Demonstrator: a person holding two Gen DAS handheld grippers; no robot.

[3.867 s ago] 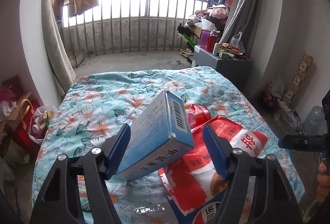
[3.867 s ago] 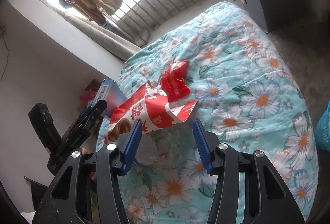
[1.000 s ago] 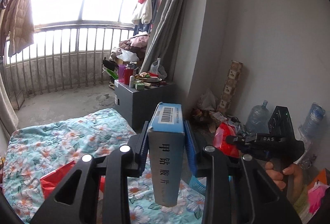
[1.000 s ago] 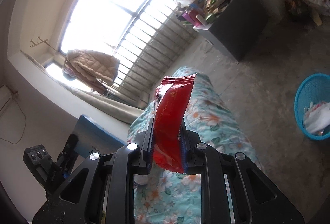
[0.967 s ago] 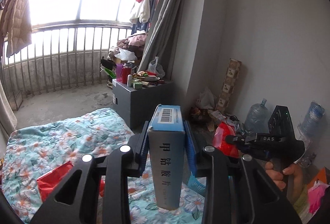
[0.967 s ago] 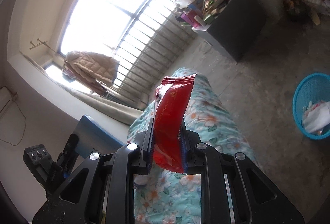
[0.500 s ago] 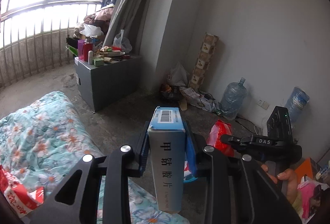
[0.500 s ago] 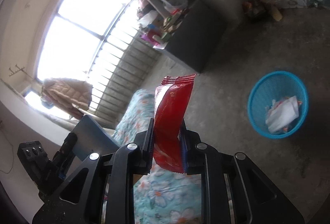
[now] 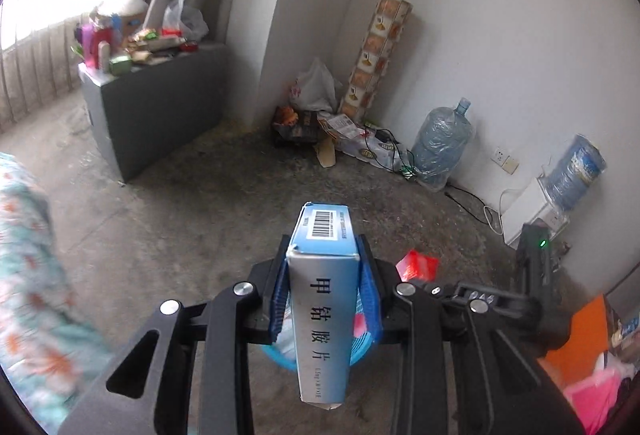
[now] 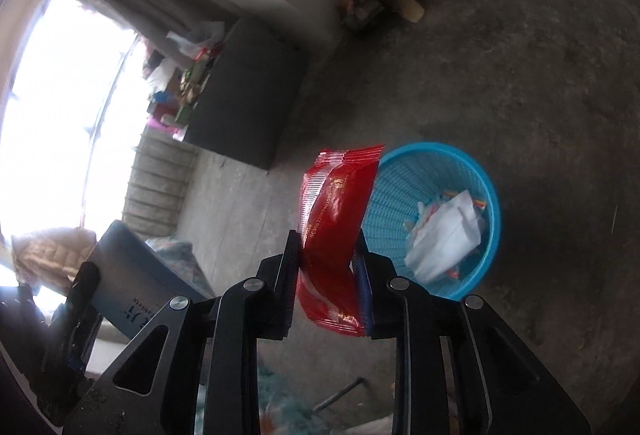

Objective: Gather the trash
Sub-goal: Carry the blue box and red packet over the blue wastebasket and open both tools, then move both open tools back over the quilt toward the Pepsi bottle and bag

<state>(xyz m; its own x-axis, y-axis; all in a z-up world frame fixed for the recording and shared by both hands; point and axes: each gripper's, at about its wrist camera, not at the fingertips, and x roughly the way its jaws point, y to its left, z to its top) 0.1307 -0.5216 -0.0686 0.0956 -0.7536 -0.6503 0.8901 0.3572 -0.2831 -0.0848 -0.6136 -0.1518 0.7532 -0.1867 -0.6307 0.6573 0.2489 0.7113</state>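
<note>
My left gripper point(image 9: 324, 267) is shut on a blue and white medicine box point(image 9: 322, 299) with a barcode on its end, held upright over the floor. The blue mesh trash basket point(image 9: 360, 351) shows just behind and below the box. My right gripper point(image 10: 326, 251) is shut on a red snack wrapper point(image 10: 336, 219), held next to the blue basket point(image 10: 436, 171), which holds white paper and scraps. The right gripper with the wrapper point(image 9: 416, 265) shows at the right of the left wrist view. The box point(image 10: 132, 283) shows at the left of the right wrist view.
A grey cabinet point(image 9: 156, 99) with clutter on top stands by the window. Bags, a patterned column point(image 9: 380, 51), a water jug point(image 9: 440, 143) and cables lie along the far wall. The flowered bed edge point(image 9: 24, 255) is at the left. Bare concrete floor point(image 9: 192, 219) lies between.
Both grippers have swung from the bed toward the floor and come nearer to the blue basket, each still holding its item. The bed has slid to the left edge of view.
</note>
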